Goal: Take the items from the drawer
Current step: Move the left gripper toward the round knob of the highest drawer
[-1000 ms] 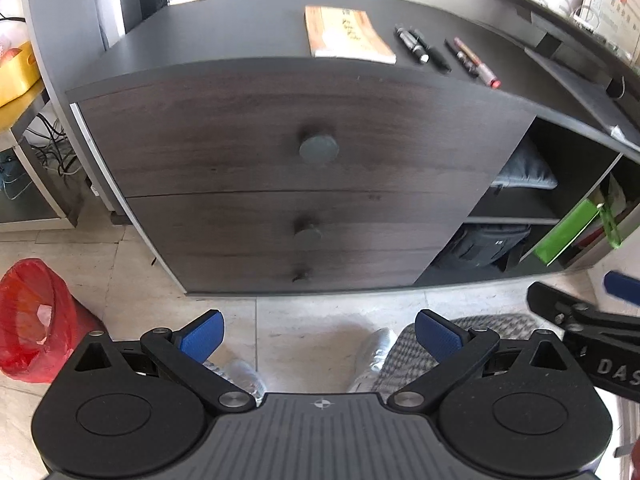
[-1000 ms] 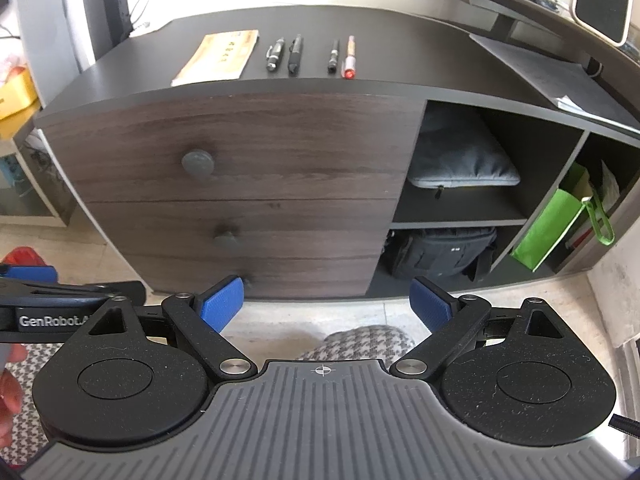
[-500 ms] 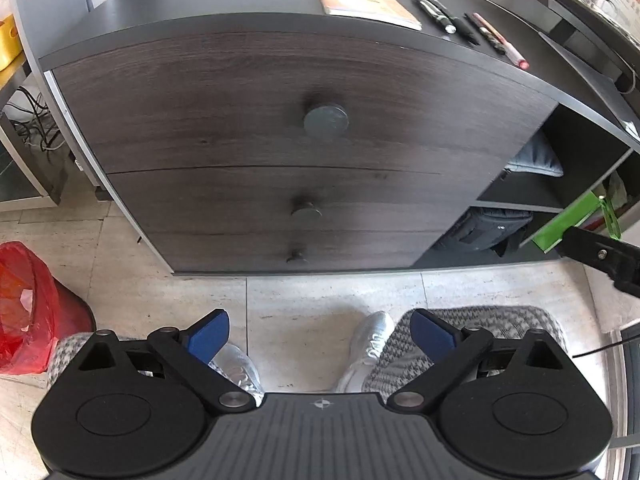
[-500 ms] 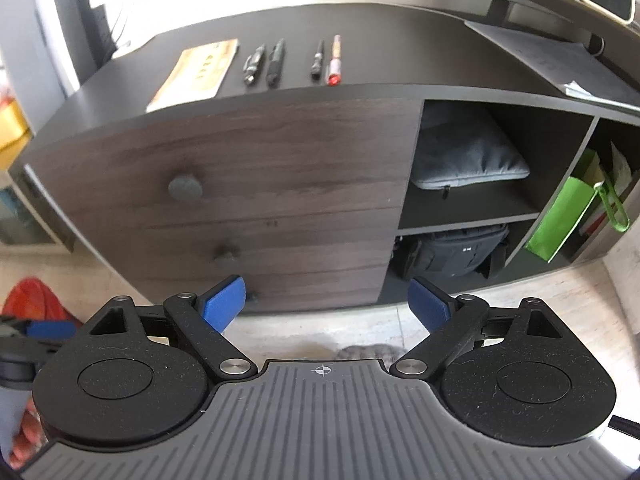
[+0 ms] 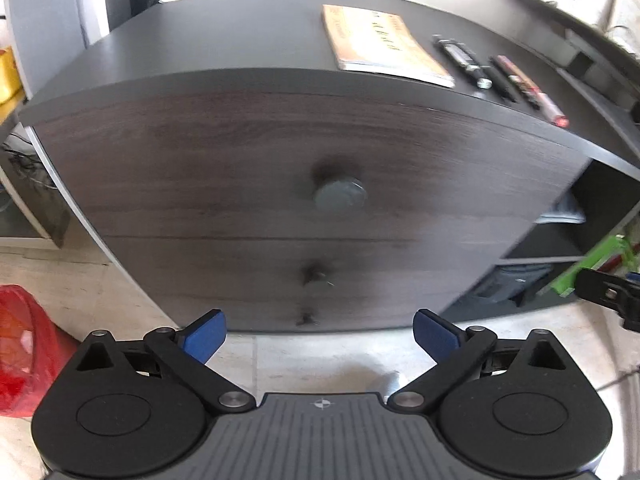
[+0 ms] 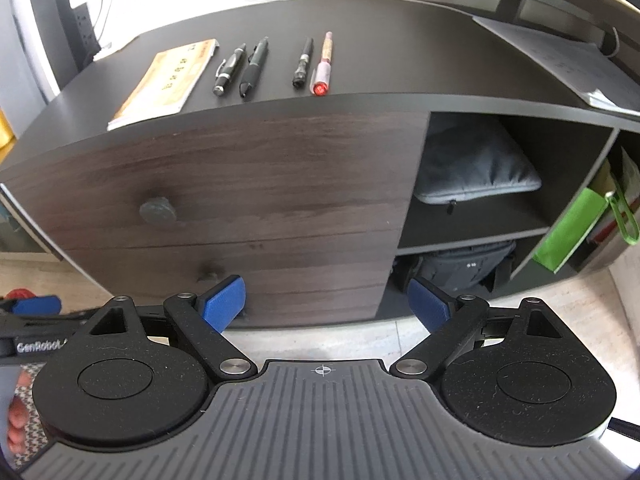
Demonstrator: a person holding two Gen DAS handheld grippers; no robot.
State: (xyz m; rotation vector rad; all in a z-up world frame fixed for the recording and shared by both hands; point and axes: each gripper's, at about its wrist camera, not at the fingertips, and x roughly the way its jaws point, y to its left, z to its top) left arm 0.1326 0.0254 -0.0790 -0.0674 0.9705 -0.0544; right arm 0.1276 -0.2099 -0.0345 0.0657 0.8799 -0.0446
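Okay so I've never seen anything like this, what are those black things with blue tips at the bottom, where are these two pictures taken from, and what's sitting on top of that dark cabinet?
Those are two hand-held grippers, one in each of a person's hands; no robot arm is involved. Each carries a wide-angle camera looking forward along its two blue-tipped fingers.

One picture comes from the left gripper, the other from the right gripper. Both are open and hold nothing.

Both face a dark wooden cabinet with three closed drawers. The left gripper points roughly at the top drawer's round knob.

On the cabinet top lie a tan booklet, three black pens and a red-capped marker.

Open shelves to the right hold a grey padded sleeve, a dark bag and a green bag.
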